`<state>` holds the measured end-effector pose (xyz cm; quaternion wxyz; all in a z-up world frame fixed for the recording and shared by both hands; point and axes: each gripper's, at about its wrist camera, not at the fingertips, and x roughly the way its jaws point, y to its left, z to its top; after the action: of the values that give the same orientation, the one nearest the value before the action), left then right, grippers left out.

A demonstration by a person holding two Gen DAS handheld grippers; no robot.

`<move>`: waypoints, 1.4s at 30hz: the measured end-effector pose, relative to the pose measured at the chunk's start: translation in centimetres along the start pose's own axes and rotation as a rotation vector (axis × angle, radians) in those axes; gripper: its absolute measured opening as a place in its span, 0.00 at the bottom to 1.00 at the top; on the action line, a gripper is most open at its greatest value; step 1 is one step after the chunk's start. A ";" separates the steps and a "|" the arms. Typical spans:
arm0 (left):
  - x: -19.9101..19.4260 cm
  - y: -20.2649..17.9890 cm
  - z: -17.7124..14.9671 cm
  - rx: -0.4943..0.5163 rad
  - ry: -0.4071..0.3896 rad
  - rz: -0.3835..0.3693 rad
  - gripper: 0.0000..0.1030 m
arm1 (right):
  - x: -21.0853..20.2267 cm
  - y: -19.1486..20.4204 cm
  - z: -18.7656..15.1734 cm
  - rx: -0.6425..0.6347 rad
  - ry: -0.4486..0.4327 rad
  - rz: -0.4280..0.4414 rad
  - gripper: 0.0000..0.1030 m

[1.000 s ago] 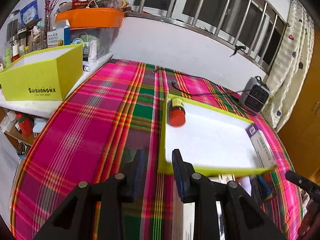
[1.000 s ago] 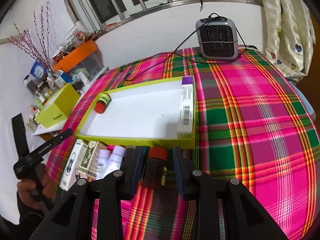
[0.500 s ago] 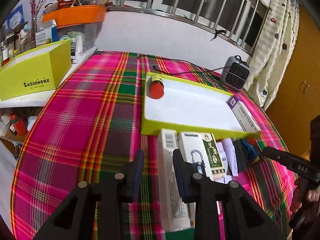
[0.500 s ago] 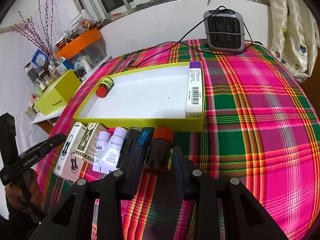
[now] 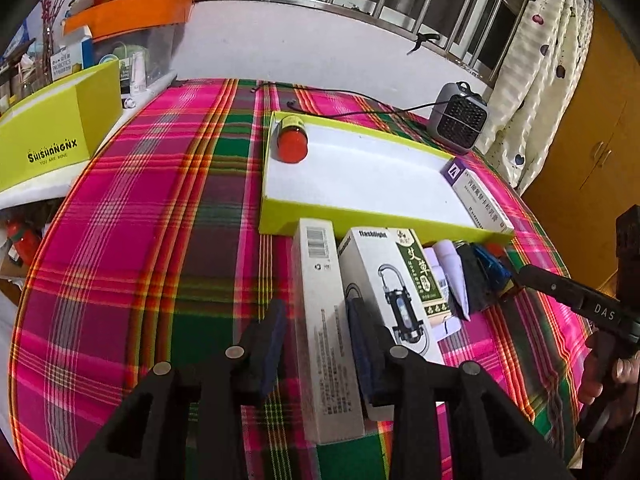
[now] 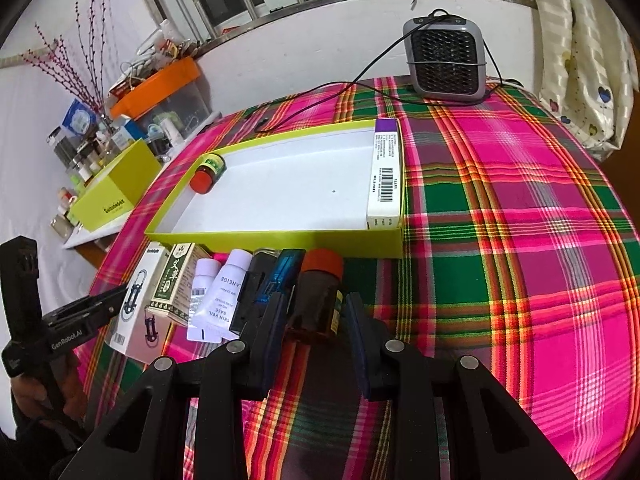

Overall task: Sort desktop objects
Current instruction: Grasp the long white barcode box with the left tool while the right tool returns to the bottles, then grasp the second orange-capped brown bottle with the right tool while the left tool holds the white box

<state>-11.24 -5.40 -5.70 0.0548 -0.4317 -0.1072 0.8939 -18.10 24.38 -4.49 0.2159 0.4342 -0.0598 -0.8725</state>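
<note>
A lime tray (image 5: 360, 222) (image 6: 280, 239) with a white floor lies on the plaid table. It holds a small red-capped bottle (image 5: 292, 142) (image 6: 206, 174) and a purple-and-white box (image 5: 480, 196) (image 6: 386, 172). A row of items lies along the tray's front wall. My left gripper (image 5: 318, 308) is open astride a long white box (image 5: 320, 272) at the row's left end. My right gripper (image 6: 316, 300) is open around a brown bottle with a red cap (image 6: 320, 292) at the right end. Between these lie a flashlight box (image 5: 384, 280), a green herbal box (image 6: 176, 280), white tubes (image 6: 224, 296) and dark items (image 6: 256, 284).
A grey heater (image 5: 460, 120) (image 6: 444, 60) with a cord stands behind the tray. A lime box (image 5: 52, 136) and an orange-lidded bin (image 5: 132, 12) sit on a cluttered shelf to the left. Bare plaid cloth (image 6: 520, 240) spreads right of the tray.
My left gripper has drawn back from the tray's front wall and come down over the long white box. My right gripper has stayed around the brown bottle, shifting only slightly.
</note>
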 end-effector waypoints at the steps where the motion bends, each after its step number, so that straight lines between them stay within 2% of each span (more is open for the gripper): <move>1: 0.0 0.1 -0.1 -0.001 0.002 0.001 0.32 | 0.0 0.0 0.0 -0.001 0.000 -0.001 0.31; 3: 0.1 0.1 -0.1 0.002 0.007 0.003 0.32 | 0.0 0.1 0.0 -0.005 -0.002 -0.007 0.31; 6: 0.3 0.0 -0.3 0.013 0.011 0.015 0.24 | 0.1 0.2 -0.1 -0.010 -0.002 -0.011 0.31; 8: 0.2 0.0 -0.3 0.020 0.004 0.031 0.22 | 0.0 0.2 -0.1 -0.011 -0.003 -0.014 0.31; 21: 0.0 0.8 -0.2 0.002 -0.013 0.059 0.22 | 0.3 -0.5 0.2 0.016 -0.007 -0.038 0.31; 32: 0.7 0.9 -0.3 0.000 0.008 0.059 0.23 | 1.9 0.5 0.3 -0.009 0.029 -0.036 0.31; 42: 0.7 0.8 -0.2 0.003 0.009 0.063 0.23 | 2.6 0.8 0.9 -0.040 0.026 -0.049 0.33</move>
<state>-11.58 -6.01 -6.56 0.0278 -0.4389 -0.0920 0.8934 -19.93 22.49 -5.63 0.2040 0.4423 -0.0289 -0.8729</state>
